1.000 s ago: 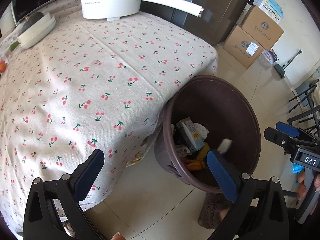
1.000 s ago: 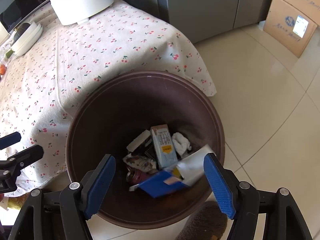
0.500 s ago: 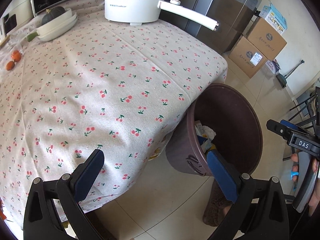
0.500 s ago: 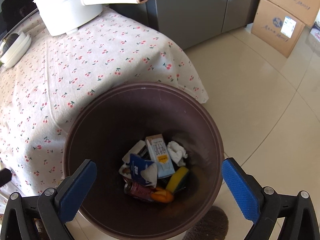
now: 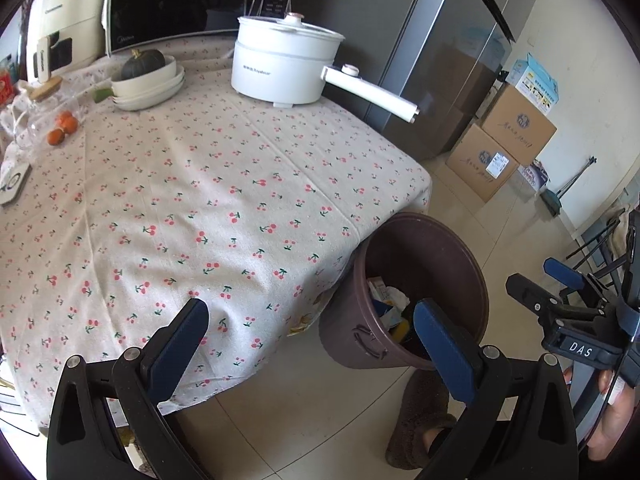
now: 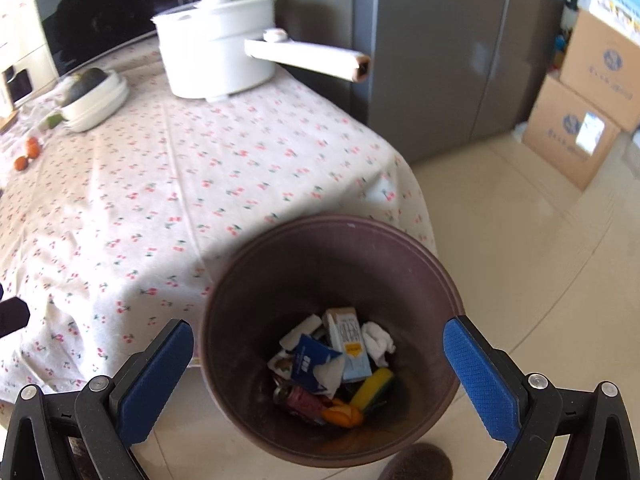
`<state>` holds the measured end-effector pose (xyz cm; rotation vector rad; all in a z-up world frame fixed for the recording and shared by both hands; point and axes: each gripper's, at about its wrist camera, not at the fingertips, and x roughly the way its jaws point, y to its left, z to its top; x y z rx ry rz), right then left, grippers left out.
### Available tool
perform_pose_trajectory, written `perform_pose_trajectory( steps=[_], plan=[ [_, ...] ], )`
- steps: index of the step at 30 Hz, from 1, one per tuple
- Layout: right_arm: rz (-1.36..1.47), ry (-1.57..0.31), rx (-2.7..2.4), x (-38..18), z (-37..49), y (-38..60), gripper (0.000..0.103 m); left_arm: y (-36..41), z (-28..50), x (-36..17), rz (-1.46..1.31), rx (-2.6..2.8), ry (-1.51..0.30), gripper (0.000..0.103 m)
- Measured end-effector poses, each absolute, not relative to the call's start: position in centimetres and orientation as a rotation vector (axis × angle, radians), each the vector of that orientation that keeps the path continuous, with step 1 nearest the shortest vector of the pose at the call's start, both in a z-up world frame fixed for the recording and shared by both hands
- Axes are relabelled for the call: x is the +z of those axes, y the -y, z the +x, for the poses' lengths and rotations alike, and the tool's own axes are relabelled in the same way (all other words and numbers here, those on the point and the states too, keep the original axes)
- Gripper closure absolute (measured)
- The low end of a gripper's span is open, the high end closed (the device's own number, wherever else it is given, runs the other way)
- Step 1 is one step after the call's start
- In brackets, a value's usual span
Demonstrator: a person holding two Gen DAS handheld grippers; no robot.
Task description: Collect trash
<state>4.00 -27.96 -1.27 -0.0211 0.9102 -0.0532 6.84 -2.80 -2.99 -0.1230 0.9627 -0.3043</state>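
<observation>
White "DAS" lettering marks the right gripper [image 5: 560, 280]; jaws wide

left gripper [image 5: 308, 340]: fingers apart, empty | right gripper [image 6: 318, 364]: fingers wide, empty

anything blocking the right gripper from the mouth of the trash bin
Nothing visible does. The right gripper is open and empty above the brown trash bin, whose mouth is uncovered, with the trash lying at the bottom. The tablecloth hangs beside the rim, not over it.
</observation>
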Motion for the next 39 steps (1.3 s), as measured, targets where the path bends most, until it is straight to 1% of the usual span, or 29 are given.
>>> perform_pose_trajectory(
  steps=[9,14,17,25,39],
  plan=[
    [-0.123,-0.758,-0.019,0.0,0.4,23.0,0.0,0.3,2.1,0.1,-0.109,-0.192,-0.776,0.0],
    [-0.2,-0.643,-0.015,1.3,-0.7,21.2,0.0,-0.1,1.3,1.0,-0.065,-0.124,-0.704,0.0],
    [-0.215,-0.607,-0.015,1.7,-0.6,20.8,0.0,-0.2,1.3,1.3,-0.052,-0.101,-0.676,0.0],
    [-0.157,-0.598,-0.015,1.8,0.0,21.2,0.0,0.1,1.3,1.4,-0.03,-0.096,-0.665,0.0],
    [-0.135,-0.6,0.003,2.0,0.0,21.2,0.0,0.7,1.3,1.3,-0.019,-0.097,-0.668,0.0]
  ],
)
